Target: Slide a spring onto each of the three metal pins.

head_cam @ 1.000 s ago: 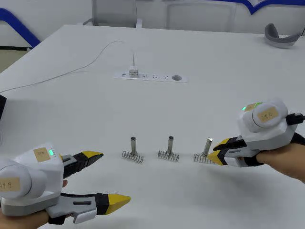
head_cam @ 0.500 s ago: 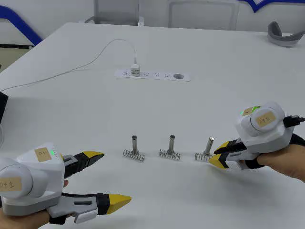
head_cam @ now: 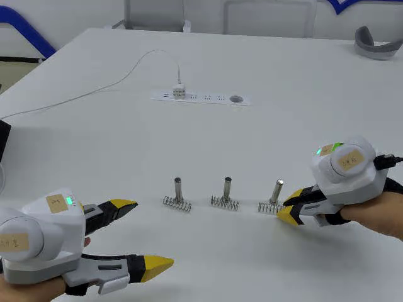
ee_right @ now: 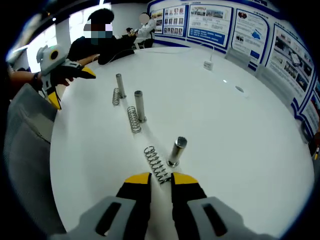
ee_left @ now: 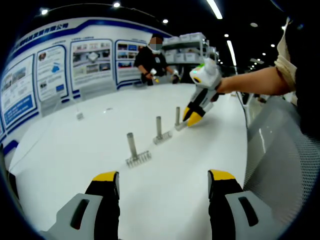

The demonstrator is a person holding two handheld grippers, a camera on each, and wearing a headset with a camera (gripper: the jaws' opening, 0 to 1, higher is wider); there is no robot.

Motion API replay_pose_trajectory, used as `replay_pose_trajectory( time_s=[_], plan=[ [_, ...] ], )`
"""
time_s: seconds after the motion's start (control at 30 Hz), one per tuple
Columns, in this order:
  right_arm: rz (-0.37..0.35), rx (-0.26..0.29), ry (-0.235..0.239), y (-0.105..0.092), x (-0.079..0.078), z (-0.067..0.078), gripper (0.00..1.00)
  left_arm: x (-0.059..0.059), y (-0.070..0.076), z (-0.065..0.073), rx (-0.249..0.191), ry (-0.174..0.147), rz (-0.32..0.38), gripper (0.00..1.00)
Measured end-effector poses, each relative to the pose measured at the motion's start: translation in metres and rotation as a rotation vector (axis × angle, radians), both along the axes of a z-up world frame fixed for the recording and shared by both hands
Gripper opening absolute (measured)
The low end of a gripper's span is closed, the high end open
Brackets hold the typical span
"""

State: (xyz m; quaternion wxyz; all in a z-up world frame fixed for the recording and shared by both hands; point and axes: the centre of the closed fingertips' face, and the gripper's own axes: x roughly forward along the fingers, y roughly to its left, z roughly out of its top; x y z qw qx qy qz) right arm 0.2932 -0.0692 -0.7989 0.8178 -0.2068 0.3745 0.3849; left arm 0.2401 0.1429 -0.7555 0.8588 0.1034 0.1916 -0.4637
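Power strip (head_cam: 200, 98) on table (head_cam: 302, 132), cable (head_cam: 101, 91) trailing left.

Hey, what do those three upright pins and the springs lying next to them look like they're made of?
Pins: likely steel, smooth and dull grey, with a soft sheen down the side. Springs: thin coiled metal wire, probably steel too, bright silver with small glints on the coils.

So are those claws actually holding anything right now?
The left gripper holds nothing, jaws open. The right gripper straddles the near end of the rightmost spring; whether it pinches cannot be told.
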Motion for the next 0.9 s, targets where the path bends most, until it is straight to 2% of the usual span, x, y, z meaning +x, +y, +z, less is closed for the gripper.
replay_pose_trajectory(
  time_s=[0.9],
  plan=[
    [0.029,-0.003,0.007,0.0021,-0.0063,-0.0030,0.16,-0.0021,-0.0004,-0.0002,0.000,0.004,0.002,0.73]
  ],
)
